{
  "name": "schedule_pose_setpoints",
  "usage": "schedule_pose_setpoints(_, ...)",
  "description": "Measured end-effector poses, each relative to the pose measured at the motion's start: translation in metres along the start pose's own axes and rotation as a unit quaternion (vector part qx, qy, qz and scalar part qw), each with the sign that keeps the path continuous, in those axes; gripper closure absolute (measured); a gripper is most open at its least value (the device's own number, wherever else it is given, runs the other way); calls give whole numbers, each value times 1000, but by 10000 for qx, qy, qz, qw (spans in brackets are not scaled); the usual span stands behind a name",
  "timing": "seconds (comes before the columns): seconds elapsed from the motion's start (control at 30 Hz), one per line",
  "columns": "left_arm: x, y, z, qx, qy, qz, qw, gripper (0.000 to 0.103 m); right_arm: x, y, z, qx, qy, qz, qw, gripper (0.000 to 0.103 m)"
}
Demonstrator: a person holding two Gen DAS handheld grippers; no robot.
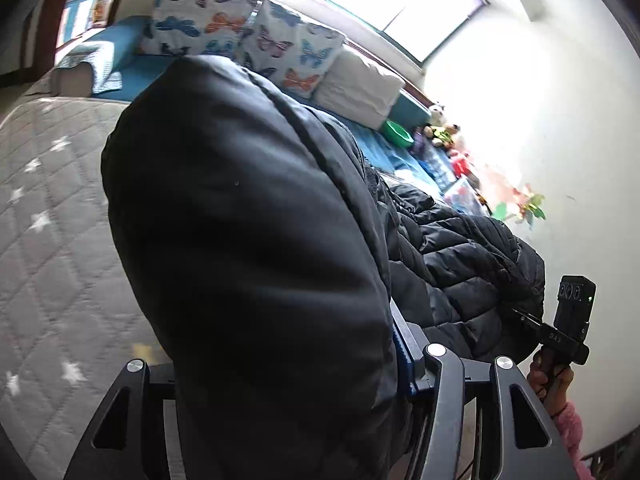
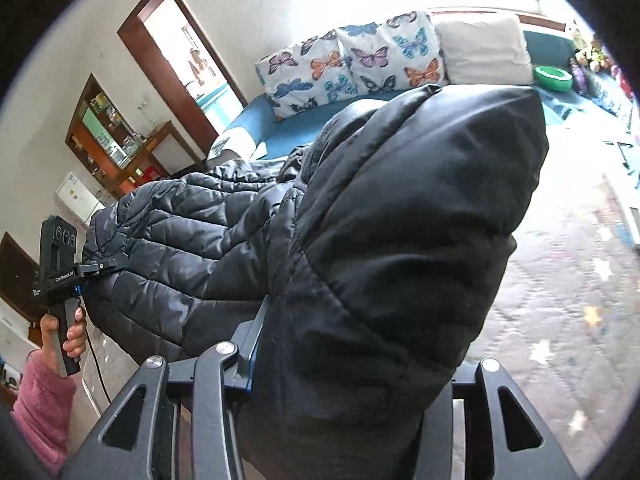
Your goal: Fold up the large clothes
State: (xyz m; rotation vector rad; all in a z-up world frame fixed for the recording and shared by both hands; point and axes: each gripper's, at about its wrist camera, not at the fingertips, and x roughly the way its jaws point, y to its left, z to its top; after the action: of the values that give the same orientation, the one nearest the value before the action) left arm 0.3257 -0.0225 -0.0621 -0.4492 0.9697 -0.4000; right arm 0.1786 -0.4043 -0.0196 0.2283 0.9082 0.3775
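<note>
A black quilted puffer jacket (image 1: pixel 248 216) hangs lifted between both grippers above the bed. In the left wrist view a thick fold of it fills the jaws of my left gripper (image 1: pixel 304 344), pressed against the blue-edged finger (image 1: pixel 402 344); the other finger is hidden. My right gripper (image 1: pixel 520 314) shows at the far right, clamped on the jacket's edge. In the right wrist view the jacket (image 2: pixel 400 220) bulges between the jaws of my right gripper (image 2: pixel 352 340), against one finger (image 2: pixel 256 328). My left gripper (image 2: pixel 116 264) grips the jacket's far edge, held by a hand in a pink sleeve (image 2: pixel 44 400).
A grey quilt with white stars (image 1: pixel 48 208) covers the bed. Butterfly pillows (image 1: pixel 248 36), a white pillow (image 1: pixel 360 84), a green bowl (image 1: pixel 398 132) and toys (image 1: pixel 440 128) line the far side under a bright window. A doorway (image 2: pixel 180 56) and wooden shelf (image 2: pixel 108 136) stand behind.
</note>
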Motion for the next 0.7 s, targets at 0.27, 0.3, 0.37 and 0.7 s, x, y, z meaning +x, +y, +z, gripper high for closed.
schedule_pose_setpoints(0.27, 109, -99, 24, 236, 315, -449, 9982, 42, -47, -46, -1, 165, -222, -531, 9982, 55)
schedule_pose_setpoints(0.3, 124, -111, 27, 275, 363, -504, 9977, 42, -54, -57, -1, 215, -240, -596, 9977, 55)
schedule_pose_setpoints(0.37, 148, -133, 29, 343, 428, -571, 9969, 42, -61, -71, -2, 268, -277, -709, 9967, 55)
schedule_pose_setpoints(0.7, 231, -198, 23, 590, 624, -501, 9950, 42, -63, -128, -25, 752, -429, -858, 9925, 54)
